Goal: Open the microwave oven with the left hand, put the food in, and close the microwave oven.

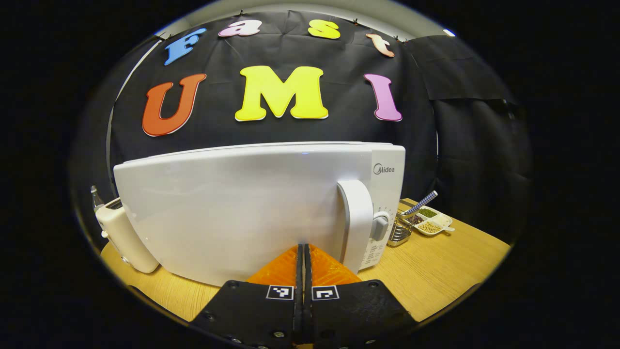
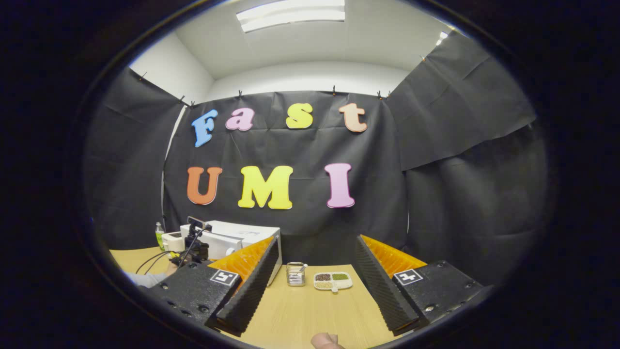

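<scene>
The white microwave (image 1: 242,208) stands close in front of me in the left gripper view, its door looking closed. Its upright handle (image 1: 356,220) is at the door's right edge, beside a dial (image 1: 380,225). My left gripper (image 1: 303,247) is shut with nothing between its fingers, its tips right at the lower door, left of the handle. In the right gripper view, my right gripper (image 2: 317,286) stands open and empty over the table. A divided dish of beans (image 2: 333,281) lies ahead of it. The microwave (image 2: 242,237) is far left, with the left gripper (image 2: 196,247) in front of it.
A small metal basket (image 1: 399,233) and the divided dish (image 1: 432,222) sit right of the microwave. A white appliance (image 1: 123,237) and a bottle (image 1: 95,196) stand on its left. The wooden table (image 2: 300,315) stretches ahead of my right gripper. A fingertip (image 2: 324,341) shows at the bottom.
</scene>
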`<state>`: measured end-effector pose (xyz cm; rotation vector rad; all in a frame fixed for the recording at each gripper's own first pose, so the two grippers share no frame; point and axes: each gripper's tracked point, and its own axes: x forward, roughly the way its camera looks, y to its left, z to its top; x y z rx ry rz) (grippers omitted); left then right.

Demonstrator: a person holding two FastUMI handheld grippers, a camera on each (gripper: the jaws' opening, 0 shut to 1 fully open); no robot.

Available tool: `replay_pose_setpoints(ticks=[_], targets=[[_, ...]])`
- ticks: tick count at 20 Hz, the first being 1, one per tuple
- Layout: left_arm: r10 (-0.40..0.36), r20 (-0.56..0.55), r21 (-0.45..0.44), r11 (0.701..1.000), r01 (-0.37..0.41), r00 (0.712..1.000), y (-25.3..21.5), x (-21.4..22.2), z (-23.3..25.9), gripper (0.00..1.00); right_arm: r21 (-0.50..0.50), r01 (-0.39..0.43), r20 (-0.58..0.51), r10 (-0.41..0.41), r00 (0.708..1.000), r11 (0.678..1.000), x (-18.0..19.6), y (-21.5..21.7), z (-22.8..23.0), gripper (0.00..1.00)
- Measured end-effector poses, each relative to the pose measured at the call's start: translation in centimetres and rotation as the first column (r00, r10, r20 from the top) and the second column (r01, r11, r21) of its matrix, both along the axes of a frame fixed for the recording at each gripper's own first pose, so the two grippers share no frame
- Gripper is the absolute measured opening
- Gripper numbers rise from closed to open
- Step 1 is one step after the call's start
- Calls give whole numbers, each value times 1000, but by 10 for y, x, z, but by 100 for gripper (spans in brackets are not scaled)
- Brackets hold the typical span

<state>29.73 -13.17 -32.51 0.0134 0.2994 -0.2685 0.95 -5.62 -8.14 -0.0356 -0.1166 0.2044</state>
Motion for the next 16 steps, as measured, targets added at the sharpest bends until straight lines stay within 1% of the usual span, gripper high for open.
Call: replay_pose_setpoints(ticks=[2, 3, 4, 5, 6, 7, 8, 9, 10, 12, 14, 16], targets=[[32, -34, -26, 999, -33, 999, -4, 14, -1, 0, -2, 5, -3, -5, 1000, 1000, -8, -3, -1, 93], [36, -14, -36, 999, -36, 999, -4, 11, 4, 0, -1, 11, -1, -11, 1000, 1000, -11, -6, 2, 100], [31, -27, -25, 999, -32, 999, -5, 10, 1, 0, 0, 17, -3, -17, 1000, 1000, -15, -8, 3, 92], [24, -39, -6, 1000, -24, 999, -5, 7, -3, 0, 1, 21, -2, -21, 1000, 1000, -19, -10, 2, 93], [31, -33, 17, 999, -31, 999, -1, 9, -3, 1, 5, 24, 0, -24, 1000, 1000, -23, -12, 3, 93], [45, -55, 40, 998, -43, 997, 5, 6, -9, 0, 10, 23, -5, -23, 1000, 1000, -27, -11, 3, 93], [58, -84, 52, 997, -54, 995, 9, 6, -16, 0, 18, 18, -11, -18, 1000, 1000, -30, -11, 0, 100], [72, -96, 60, 996, -66, 993, 14, 4, -18, 0, 22, 16, -22, -16, 1000, 1000, -33, -12, -3, 100], [92, -111, 65, 994, -85, 989, 21, -1, -19, 0, 27, 16, -31, -15, 999, 1000, -36, -12, -5, 100], [98, -123, 35, 995, -94, 988, 29, -17, -12, 0, 41, 16, -58, -14, 998, 999, -38, -12, -12, 100], [105, -95, 21, 994, -104, 990, 37, -38, 7, 0, 63, 0, -93, 6, 996, 998, -41, -6, -22, 100], [124, -46, 59, 991, -122, 991, 54, -61, 30, 0, 81, -26, -121, 35, 992, 996, -43, 2, -28, 100]])
